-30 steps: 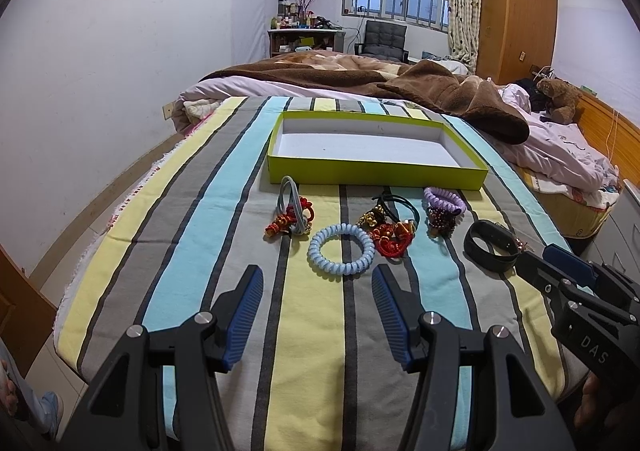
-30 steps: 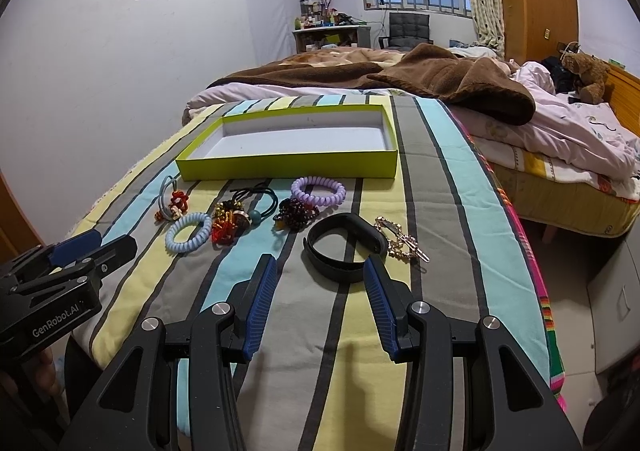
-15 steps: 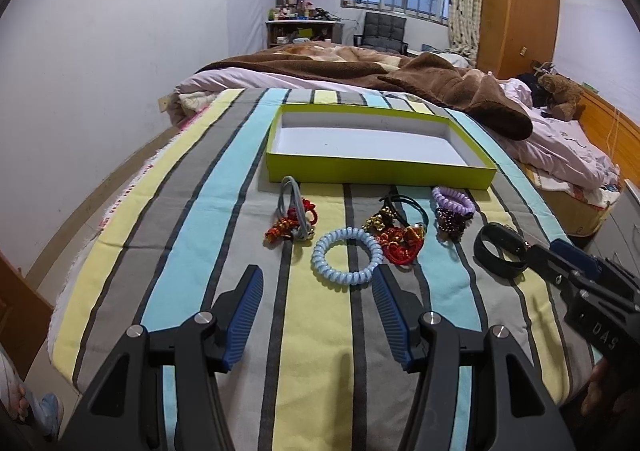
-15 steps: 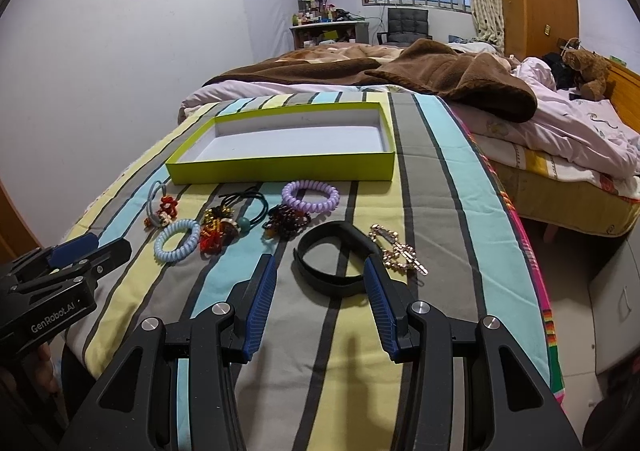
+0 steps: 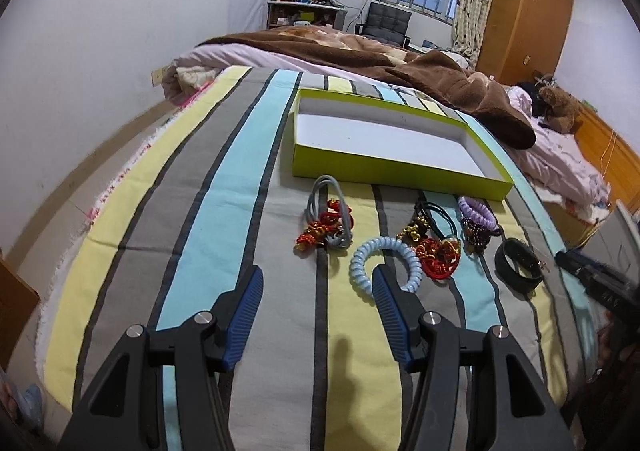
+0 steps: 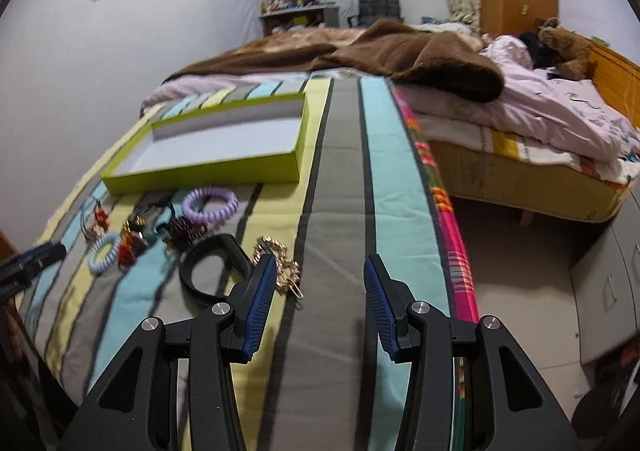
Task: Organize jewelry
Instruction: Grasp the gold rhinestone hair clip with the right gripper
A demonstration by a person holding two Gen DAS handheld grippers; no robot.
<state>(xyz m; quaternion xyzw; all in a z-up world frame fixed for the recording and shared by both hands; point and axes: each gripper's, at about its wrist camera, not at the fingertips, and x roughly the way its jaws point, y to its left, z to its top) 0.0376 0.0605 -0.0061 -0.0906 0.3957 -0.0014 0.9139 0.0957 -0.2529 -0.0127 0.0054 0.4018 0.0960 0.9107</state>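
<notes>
Jewelry lies loose on the striped bedspread point(image 5: 248, 155), none yet in the green tray point(image 5: 396, 167); judged step: first pick, approach phase. Left gripper point(image 5: 318, 285) is released, jaws wide, nothing between them; the pale blue coil band point(image 5: 386, 265) sits at 1 o'clock, touching its right finger tip. Beyond, at 12 o'clock, the grey ties with red charms point(image 5: 326, 225); tray farther at 12. Right gripper point(image 6: 320, 277) is also released and empty; gold chain point(image 6: 280, 265) just beside its left finger at 10 o'clock, black band point(image 6: 212, 271) past that. Next move likely needs recentring a gripper over one piece before closing.
</notes>
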